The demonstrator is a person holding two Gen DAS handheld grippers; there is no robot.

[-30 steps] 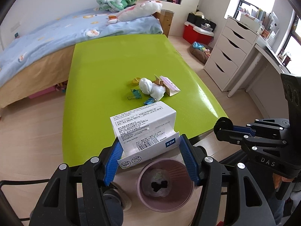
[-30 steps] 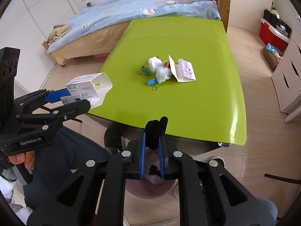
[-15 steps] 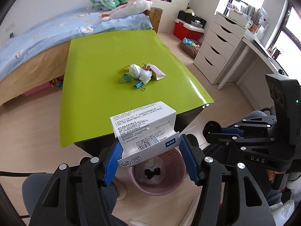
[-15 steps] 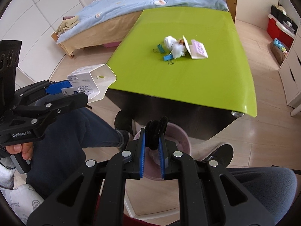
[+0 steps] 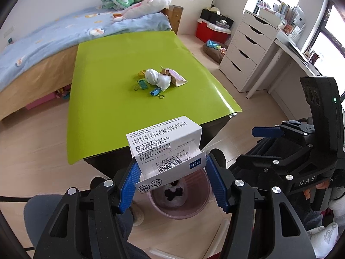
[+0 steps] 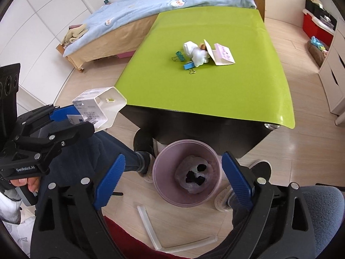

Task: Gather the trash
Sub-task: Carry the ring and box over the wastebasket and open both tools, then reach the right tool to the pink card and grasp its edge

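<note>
The left gripper (image 5: 172, 172) clamps a white carton (image 5: 166, 149) between its blue pads (image 5: 129, 181), the box tilted with its barcode and a "MEN" label facing the camera and its open end pointing toward the table, as the right wrist view shows (image 6: 97, 110). The carton hangs off the near edge of the green table (image 5: 103, 108), above a pink bin (image 5: 179, 202) that stands on the wooden floor just in front of that edge. The right gripper (image 6: 172, 179) hovers directly over the bin (image 6: 159, 185) with its jaws spread wide and nothing between them; in the left wrist view its black frame (image 5: 286, 151) sits to the right of the carton. Inside the bin lie a crumpled clear bag (image 6: 189, 177) and dark scraps (image 6: 195, 176). Near the middle of the table remains a small heap: a white wad (image 6: 197, 52), a teal clip (image 6: 178, 55) beside it toward the left edge, a blue clip (image 6: 189, 65) just in front of the wad, and an open paper box (image 6: 220, 52) touching it on the right. A yellow item (image 5: 141, 73) peeks out behind the wad in the left wrist view; what it is cannot be told. A clear plastic strip (image 6: 148, 228) lies on the floor before the bin. A bed (image 6: 151, 4) stands beyond the table's far edge.
</note>
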